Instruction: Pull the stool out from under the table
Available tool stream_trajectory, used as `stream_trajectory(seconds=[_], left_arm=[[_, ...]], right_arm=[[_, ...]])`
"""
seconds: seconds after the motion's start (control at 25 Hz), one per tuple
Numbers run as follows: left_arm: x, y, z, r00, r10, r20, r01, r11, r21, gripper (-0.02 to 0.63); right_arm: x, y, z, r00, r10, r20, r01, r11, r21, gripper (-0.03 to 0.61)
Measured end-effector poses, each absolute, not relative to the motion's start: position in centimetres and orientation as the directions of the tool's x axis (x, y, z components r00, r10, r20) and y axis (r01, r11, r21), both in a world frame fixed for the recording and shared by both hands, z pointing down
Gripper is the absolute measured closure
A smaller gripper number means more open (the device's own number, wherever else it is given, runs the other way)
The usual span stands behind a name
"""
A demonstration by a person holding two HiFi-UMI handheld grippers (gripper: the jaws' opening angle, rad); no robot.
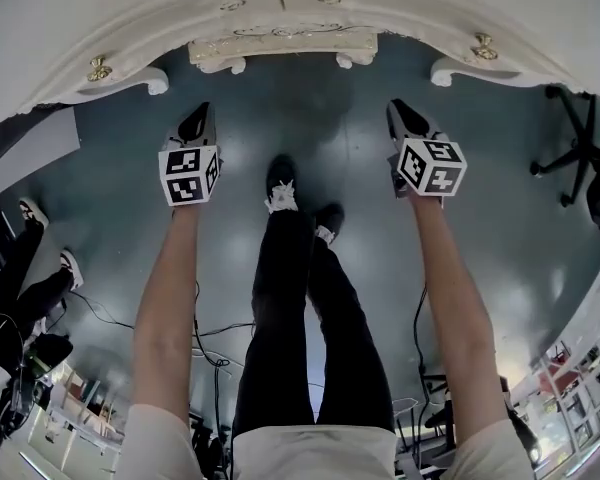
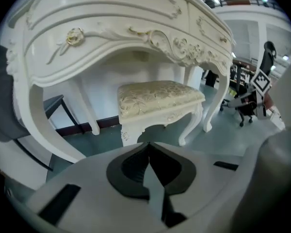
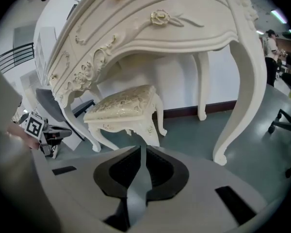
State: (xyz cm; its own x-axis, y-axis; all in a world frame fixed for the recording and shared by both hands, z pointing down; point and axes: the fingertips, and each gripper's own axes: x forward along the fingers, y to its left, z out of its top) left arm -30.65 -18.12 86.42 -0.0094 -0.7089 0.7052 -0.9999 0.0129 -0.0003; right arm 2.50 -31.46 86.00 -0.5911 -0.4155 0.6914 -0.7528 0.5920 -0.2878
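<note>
A cream stool (image 1: 282, 46) with a patterned cushion is tucked under the white ornate table (image 1: 130, 28). The left gripper view shows the stool (image 2: 160, 98) between the table's curved legs, and the right gripper view has the stool (image 3: 121, 103) under the table (image 3: 184, 28) too. My left gripper (image 1: 195, 125) hangs in the air short of the table's front, shut, with nothing in it. My right gripper (image 1: 406, 118) is level with it on the other side, also shut and empty. Neither one touches the stool. In their own views, the left gripper (image 2: 149, 147) and right gripper (image 3: 139, 150) point at the stool's front.
My own legs and feet (image 1: 280, 193) stand between the two arms on the dark green floor. A black office chair (image 1: 580, 148) is at the right. Another person's shoes (image 1: 30, 213) and several cables (image 1: 110, 313) are at the left.
</note>
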Motion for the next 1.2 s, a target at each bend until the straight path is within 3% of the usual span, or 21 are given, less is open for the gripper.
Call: stream_trajectory(seconds=[0.16, 0.24, 0.44, 0.52, 0.64, 0.8, 0.92, 1.2], left_arm=[[-31.9, -18.4, 89.6, -0.004, -0.673, 0.74, -1.0, 0.008, 0.002, 0.597], [-32.9, -19.3, 90.4, -0.016, -0.67, 0.742, -0.999, 0.046, 0.02, 0.597], [-33.8, -20.6, 92.5, 0.022, -0.639, 0.768, -0.999, -0.04, -0.005, 0.59], [-34.4, -21.2, 93.1, 0.021, -0.63, 0.776, -0.999, -0.036, -0.003, 0.508], [-35.5, -22.6, 93.9, 0.006, -0.63, 0.777, -1.0, -0.007, 0.002, 0.461], [-35.7, -24.8, 96.0, 0.033, -0.616, 0.787, -0.999, -0.045, 0.007, 0.299], [-35.7, -26.1, 96.9, 0.063, -0.614, 0.787, -0.997, -0.081, 0.016, 0.263], [-35.8, -27.8, 96.4, 0.176, -0.609, 0.773, -0.982, -0.162, 0.095, 0.261]], right_arm=[[2.5, -33.5, 87.5, -0.591, -0.399, 0.701, -0.734, 0.627, -0.262, 0.515], [2.3, -34.8, 88.0, -0.595, -0.393, 0.701, -0.719, 0.651, -0.244, 0.425], [0.0, -35.5, 89.5, -0.621, -0.325, 0.713, -0.657, 0.713, -0.246, 0.363], [-1.3, -35.3, 90.3, -0.633, -0.279, 0.722, -0.618, 0.743, -0.255, 0.333], [-2.2, -35.9, 91.5, -0.625, -0.263, 0.735, -0.595, 0.769, -0.232, 0.315], [-2.7, -37.5, 93.0, -0.608, -0.269, 0.747, -0.597, 0.775, -0.206, 0.298], [-2.8, -38.0, 94.1, -0.585, -0.262, 0.768, -0.59, 0.787, -0.182, 0.286], [-5.4, -38.2, 95.3, -0.574, -0.242, 0.782, -0.556, 0.816, -0.156, 0.281]])
